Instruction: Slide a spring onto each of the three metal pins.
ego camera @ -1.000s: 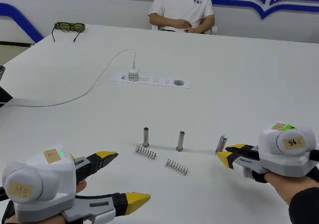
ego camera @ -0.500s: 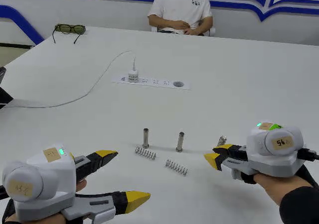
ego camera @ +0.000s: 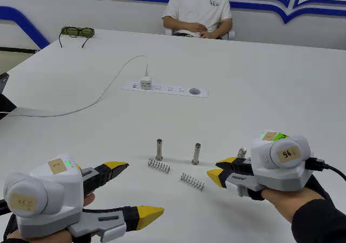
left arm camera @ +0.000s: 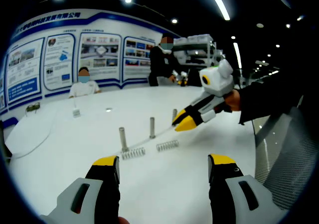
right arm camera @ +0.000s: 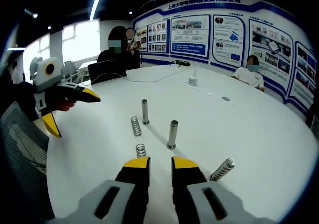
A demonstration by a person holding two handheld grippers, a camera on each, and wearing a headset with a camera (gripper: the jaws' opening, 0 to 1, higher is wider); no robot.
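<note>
Three metal pins stand upright on the white table (ego camera: 270,92). The left pin (ego camera: 159,149) and the middle pin (ego camera: 196,153) are bare. The right pin (ego camera: 241,153) wears a spring (right arm camera: 222,169) and is partly hidden behind my right gripper (ego camera: 219,168). Two loose springs lie flat, one (ego camera: 159,165) by the left pin and one (ego camera: 192,181) in front of the middle pin. My right gripper's jaws stand narrowly apart and hold nothing, just right of that second spring (right arm camera: 141,150). My left gripper (ego camera: 138,190) is wide open and empty, near the front left.
A white power strip (ego camera: 165,88) with a plug and a cable lies farther back on the table. Dark glasses (ego camera: 75,31) rest at the far left corner. A person (ego camera: 197,8) sits at the far edge.
My right gripper has moved left, away from the spring-covered pin and toward the loose spring in front of the middle pin. The left gripper has stayed put.
</note>
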